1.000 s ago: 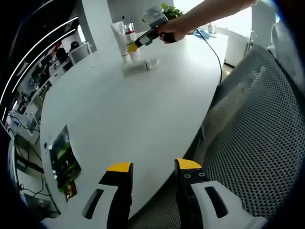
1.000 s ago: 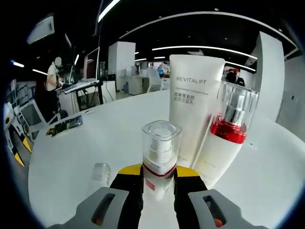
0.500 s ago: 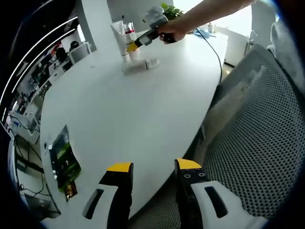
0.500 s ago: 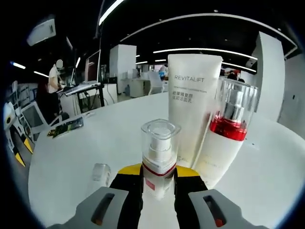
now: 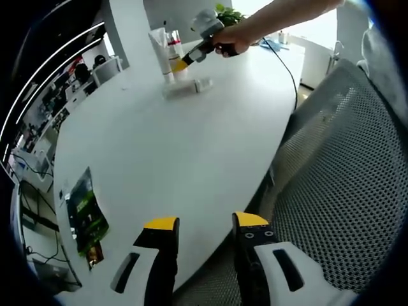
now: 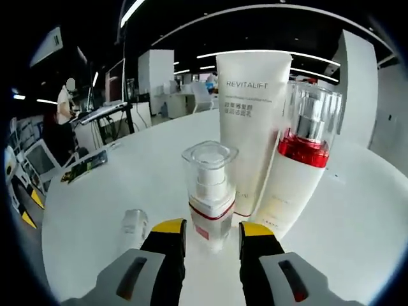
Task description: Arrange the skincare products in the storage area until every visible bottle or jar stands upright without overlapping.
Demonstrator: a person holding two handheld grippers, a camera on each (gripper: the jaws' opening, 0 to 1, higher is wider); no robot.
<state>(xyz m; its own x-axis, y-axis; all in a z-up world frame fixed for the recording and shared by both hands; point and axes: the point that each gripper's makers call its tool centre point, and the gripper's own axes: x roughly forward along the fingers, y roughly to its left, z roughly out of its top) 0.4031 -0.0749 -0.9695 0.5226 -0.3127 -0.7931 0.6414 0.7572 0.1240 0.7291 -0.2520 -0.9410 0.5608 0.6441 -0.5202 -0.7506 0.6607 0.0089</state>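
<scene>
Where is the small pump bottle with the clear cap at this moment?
In the right gripper view the small pump bottle stands upright on the white table, just ahead of the open right tongs, in front of the Revitalift tube and left of the red-collared bottle.

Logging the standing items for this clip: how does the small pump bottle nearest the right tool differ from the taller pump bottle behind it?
The small pump bottle is shorter and has a thin red band near its middle; the taller pump bottle has a wide red collar under its cap. The small one stands free, while the taller one stands beside the white tube. Both stand upright, with clear caps.
</scene>
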